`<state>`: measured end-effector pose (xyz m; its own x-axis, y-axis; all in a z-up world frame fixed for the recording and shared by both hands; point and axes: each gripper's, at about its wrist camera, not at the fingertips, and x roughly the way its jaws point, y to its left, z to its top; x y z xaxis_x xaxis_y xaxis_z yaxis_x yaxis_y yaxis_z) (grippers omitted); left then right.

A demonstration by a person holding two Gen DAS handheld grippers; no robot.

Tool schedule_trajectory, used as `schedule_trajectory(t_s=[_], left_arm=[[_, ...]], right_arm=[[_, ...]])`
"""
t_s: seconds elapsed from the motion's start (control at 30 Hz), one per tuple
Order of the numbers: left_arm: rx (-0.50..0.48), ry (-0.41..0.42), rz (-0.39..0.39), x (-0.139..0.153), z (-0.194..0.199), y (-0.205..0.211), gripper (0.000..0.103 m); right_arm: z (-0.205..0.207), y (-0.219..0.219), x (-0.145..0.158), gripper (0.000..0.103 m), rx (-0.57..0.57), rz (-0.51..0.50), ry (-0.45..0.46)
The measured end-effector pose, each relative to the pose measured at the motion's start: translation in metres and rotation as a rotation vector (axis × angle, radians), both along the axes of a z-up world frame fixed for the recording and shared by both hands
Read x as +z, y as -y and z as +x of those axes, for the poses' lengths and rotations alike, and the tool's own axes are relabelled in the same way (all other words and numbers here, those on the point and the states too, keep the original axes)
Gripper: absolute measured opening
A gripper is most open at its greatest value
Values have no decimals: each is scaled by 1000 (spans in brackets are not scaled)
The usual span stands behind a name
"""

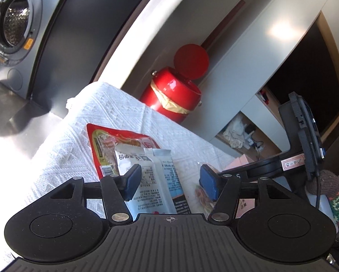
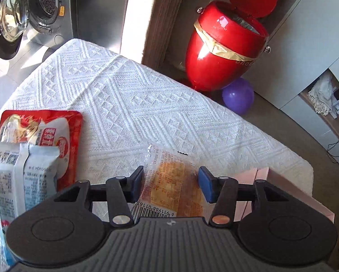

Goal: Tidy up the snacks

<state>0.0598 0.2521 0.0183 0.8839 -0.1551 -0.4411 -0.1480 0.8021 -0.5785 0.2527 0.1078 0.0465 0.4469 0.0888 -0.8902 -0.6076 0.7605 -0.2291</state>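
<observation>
- the clear plastic packet of golden-brown pastry [image 2: 169,188] lies on the white woven tablecloth [image 2: 128,104], near its front edge and between the blue pads of the right gripper [image 2: 170,184]; the pads sit just beside its sides, and i cannot tell if they press on it.
- the white and pale-blue foil snack packet [image 1: 151,179] lies partly over the flat red snack pouch [image 1: 106,147], left of the pastry.
- the left gripper [image 1: 169,181] stands wide, holding nothing, its left pad in front of the white packet.
- a pink box [image 2: 280,188] sits at the cloth's right edge.
- behind the table, a glossy red bin [image 2: 223,52] with its lid up, a purple balloon [image 2: 237,97], and a grey washing machine [image 2: 44,6] with its door open.
</observation>
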Motion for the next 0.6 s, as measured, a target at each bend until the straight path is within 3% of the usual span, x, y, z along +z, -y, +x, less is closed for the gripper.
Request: schedule_trajectory(t_s=[0.27, 0.4, 0.6], left_arm=[[-73, -27, 29, -5, 9, 16, 62], [-163, -51, -9, 0, 4, 25, 54], [-247, -135, 120, 6, -11, 63, 54]], right_arm=[[-109, 40, 19, 51, 140, 121, -197], [-145, 70, 22, 45, 150, 167, -188], [-171, 130, 22, 43, 60, 189, -109]])
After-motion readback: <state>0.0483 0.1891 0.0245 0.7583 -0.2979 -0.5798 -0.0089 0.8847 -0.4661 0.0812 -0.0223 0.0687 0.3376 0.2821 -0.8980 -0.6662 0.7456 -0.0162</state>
